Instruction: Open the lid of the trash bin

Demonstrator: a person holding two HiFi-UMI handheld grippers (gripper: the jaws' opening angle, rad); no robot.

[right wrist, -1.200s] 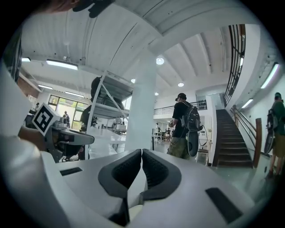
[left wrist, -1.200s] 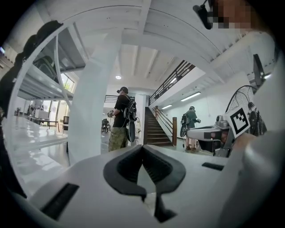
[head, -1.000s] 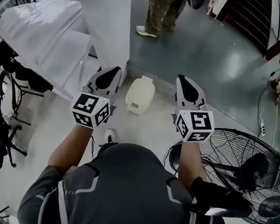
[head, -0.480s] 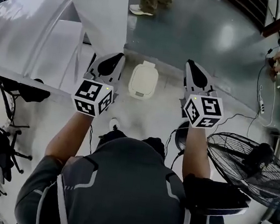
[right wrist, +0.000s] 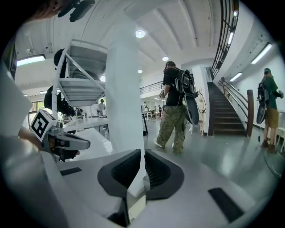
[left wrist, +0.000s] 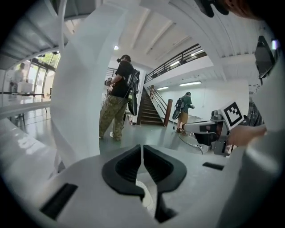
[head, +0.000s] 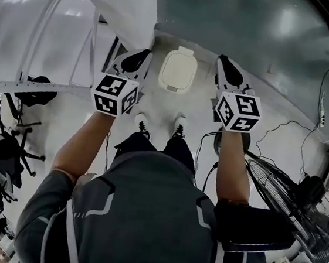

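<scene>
The left claw [left wrist: 142,156] is pressing its black jaws together on nothing, and the right claw [right wrist: 142,161] is doing the same. They are hovering apart from and on either side of the cream, rounded plastic trash bin [head: 178,70]. The bin is standing lid-down on the pale floor [head: 271,131], just ahead of the person's white shoes [head: 142,124]. In both gripper views, the claw's grey body is hiding nearly all of the bin.

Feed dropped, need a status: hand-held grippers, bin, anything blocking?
Left hand-held gripper and right hand-held gripper both shut, empty. Trash bin between them, lid down. White column close beside left one; nothing over the bin.
</scene>
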